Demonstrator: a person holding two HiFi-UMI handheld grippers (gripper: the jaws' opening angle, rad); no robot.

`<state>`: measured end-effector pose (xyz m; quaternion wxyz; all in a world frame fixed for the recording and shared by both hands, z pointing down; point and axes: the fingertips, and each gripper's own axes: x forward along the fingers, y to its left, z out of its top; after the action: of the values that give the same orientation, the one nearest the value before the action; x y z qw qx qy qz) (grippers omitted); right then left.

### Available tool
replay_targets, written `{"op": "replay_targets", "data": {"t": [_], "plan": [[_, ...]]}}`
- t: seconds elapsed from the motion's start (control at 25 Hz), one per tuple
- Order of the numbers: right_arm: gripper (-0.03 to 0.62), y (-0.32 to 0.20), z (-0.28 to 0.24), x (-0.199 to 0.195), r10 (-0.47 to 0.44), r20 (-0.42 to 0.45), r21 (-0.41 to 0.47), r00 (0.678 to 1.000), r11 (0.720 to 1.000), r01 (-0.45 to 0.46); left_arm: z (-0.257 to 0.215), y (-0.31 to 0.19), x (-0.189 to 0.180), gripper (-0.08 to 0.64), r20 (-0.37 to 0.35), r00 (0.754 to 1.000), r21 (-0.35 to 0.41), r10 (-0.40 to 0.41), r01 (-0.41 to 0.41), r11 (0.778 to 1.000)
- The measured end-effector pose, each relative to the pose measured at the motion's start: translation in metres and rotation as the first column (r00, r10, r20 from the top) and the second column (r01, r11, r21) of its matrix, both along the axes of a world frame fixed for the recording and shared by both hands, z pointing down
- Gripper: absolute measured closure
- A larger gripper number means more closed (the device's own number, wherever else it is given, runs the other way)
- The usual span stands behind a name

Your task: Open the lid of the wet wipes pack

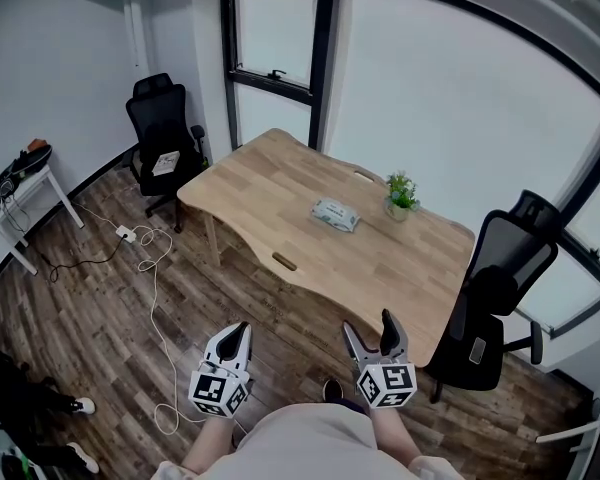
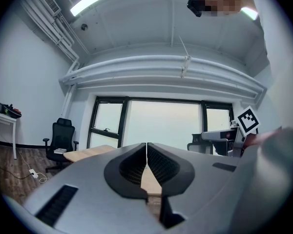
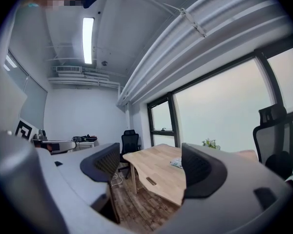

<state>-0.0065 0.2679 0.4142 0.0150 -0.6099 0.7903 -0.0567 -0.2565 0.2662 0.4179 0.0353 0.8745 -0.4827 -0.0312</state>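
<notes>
While the person stands on the dark plank floor [image 1: 90, 318], the long wooden table [image 1: 270, 193] lies ahead under the windows. One black office chair [image 1: 163, 138] stands at its left end and another [image 1: 502, 283] at its right side.

Both hands are held low, close to the body and side by side, and each points its gripper level toward the table, well short of the near edge. The left gripper [image 1: 242, 330] has its jaws pressed together with the tips meeting and nothing between them. The right gripper [image 1: 368, 324] has its jaws spread wide, with only floor and table showing in the gap.

The wet wipes pack [image 1: 336, 214] lies flat near the table's far right part, lid down, just beside a small potted plant [image 1: 401, 195] and well apart from both grippers.
</notes>
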Motion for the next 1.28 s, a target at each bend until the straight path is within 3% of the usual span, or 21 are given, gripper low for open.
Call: {"op": "replay_targets", "data": {"t": [0.32,0.64,1.0,1.28], "plan": [[0.21,-0.035,0.007,0.01,-0.01,0.014,-0.008,1.0,1.0,0.01,0.005,-0.03,0.009,0.538,0.009,1.0,-0.014,-0.013,0.013,1.0],[0.213,-0.114,0.012,0.037,-0.04,0.03,-0.013,0.999,0.999,0.041,0.004,-0.098,0.038,0.538,0.034,0.999,-0.022,-0.034,0.035,0.999],[0.219,-0.214,0.011,0.081,-0.104,0.035,-0.031,0.994,0.994,0.106,-0.002,-0.19,0.093,0.538,0.048,0.997,-0.034,-0.064,0.065,0.997],[0.224,-0.26,0.016,0.113,-0.154,0.067,-0.058,0.986,0.986,0.158,0.003,-0.239,0.137,0.538,0.056,0.995,-0.063,-0.082,0.085,0.994]]}}
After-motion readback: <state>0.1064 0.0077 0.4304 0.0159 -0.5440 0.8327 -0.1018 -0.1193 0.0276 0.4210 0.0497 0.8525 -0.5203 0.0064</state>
